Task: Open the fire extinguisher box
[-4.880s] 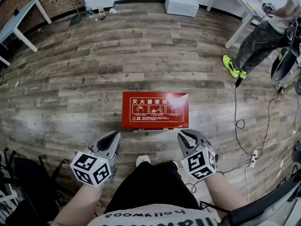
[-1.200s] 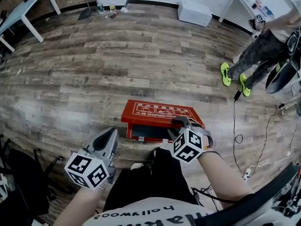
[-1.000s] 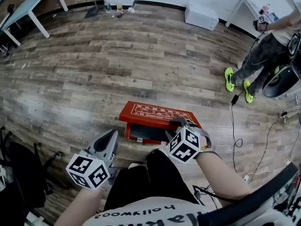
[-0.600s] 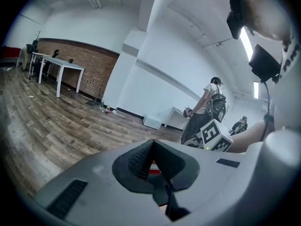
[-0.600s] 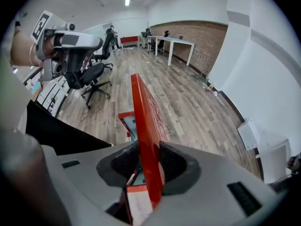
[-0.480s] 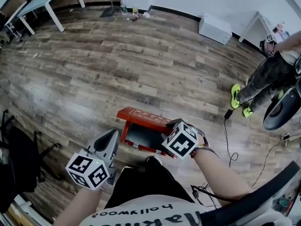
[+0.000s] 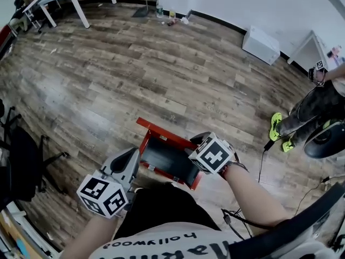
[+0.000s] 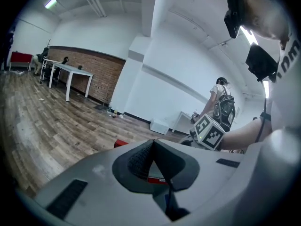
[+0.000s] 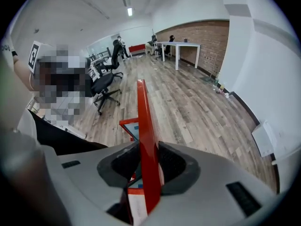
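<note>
Lid (image 9: pixel 145 121) was pinched edge-on in right gripper (image 7: pixel 197 140), jaws just closed tighter. Fire extinguisher box (image 7: pixel 167 165) was nearly fully opened. Left gripper (image 7: pixel 130 154) was pressed together, empty, just beside it.

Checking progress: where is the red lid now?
Head view, lower centre: the red lid stands raised over the open box, its right end in the right gripper, whose jaws have just been closing.

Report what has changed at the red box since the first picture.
The right gripper moved in, took the lid by its edge and swung it up from flat to nearly upright, opening the fire extinguisher box. Its jaws have just been closing on the lid. The left gripper stays shut and empty beside the box, which remains on the floor.
</note>
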Motion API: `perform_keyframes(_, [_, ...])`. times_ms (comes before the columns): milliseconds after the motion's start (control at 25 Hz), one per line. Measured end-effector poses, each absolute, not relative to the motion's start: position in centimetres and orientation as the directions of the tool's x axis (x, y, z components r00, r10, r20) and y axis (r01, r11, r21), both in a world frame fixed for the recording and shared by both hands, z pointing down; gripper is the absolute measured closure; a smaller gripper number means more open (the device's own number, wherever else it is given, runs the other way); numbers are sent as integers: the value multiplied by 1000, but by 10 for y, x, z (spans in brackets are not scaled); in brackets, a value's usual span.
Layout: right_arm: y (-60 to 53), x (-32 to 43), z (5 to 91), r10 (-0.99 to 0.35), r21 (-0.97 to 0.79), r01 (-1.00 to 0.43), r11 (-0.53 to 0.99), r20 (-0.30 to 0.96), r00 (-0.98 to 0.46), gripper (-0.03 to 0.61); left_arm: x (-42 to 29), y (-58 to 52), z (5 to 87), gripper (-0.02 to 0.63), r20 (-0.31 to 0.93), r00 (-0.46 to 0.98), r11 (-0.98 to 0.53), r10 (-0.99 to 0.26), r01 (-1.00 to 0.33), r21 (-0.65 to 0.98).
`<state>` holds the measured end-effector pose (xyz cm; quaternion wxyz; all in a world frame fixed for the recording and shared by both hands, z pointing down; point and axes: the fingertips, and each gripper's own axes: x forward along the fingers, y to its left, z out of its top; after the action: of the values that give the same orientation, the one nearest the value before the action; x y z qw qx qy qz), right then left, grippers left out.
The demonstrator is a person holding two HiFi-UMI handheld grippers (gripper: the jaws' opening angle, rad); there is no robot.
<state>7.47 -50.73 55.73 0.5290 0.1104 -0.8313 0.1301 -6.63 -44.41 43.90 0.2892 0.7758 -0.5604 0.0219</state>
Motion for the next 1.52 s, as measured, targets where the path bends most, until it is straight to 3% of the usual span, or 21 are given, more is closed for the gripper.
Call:
perform_keyframes(680, [-537,77,553,-126,-52,-359,932,882,-454,456,-83,-450,429,607,392,369,-214,-843,-898,385])
perform_keyframes(1520, [-604,88,574,-329,185,-381,906,873,-360,472,-114,-457,434,607,422,357,-198,-833,-906,375])
